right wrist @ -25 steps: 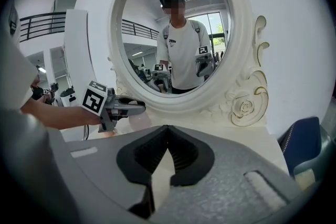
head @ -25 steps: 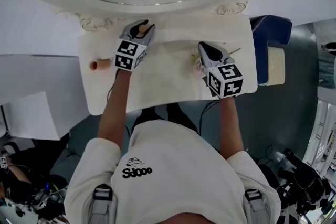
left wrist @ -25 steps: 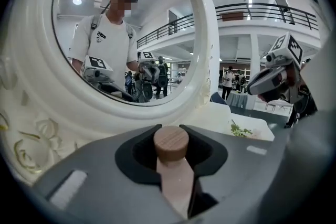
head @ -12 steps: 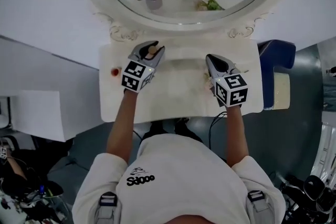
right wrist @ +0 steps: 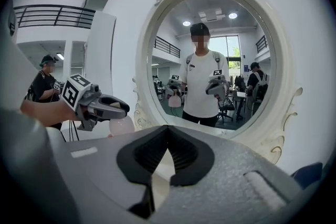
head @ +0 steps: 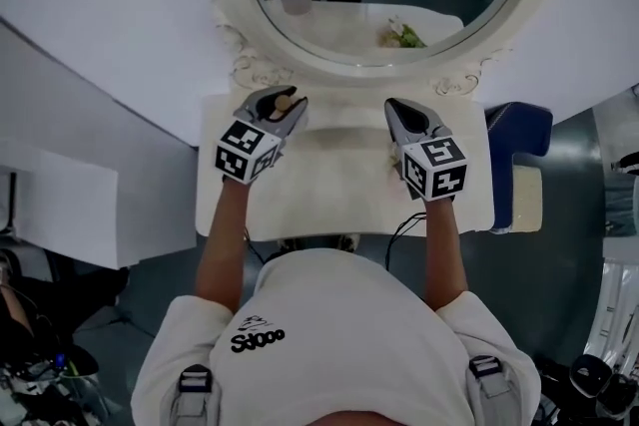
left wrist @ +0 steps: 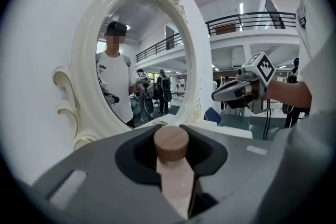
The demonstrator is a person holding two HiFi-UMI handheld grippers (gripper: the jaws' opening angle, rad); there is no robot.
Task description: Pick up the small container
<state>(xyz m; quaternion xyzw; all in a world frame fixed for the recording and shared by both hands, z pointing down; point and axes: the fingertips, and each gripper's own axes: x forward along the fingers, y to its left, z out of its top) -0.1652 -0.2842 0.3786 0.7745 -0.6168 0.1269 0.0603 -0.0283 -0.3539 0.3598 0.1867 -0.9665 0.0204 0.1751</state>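
Note:
The small container point(left wrist: 170, 143) has a pale pink body and a round wooden stopper. My left gripper point(left wrist: 171, 132) is shut on its neck and holds it in the air before the mirror. In the head view the stopper point(head: 285, 101) shows between the left gripper's jaws above the white table point(head: 329, 200). From the right gripper view the left gripper point(right wrist: 122, 108) carries the container's round body point(right wrist: 122, 124) hanging below it. My right gripper point(right wrist: 168, 131) is shut with nothing in it and sits level with the left one point(head: 392, 105).
A big oval mirror in a white carved frame point(head: 235, 10) stands at the table's back edge and reflects the person and both grippers. A small flower sprig shows in the reflection point(head: 399, 35). A blue chair point(head: 519, 130) stands to the right of the table.
Both grippers have risen off the table and moved closer to the mirror. The left one has kept the container in its jaws throughout.

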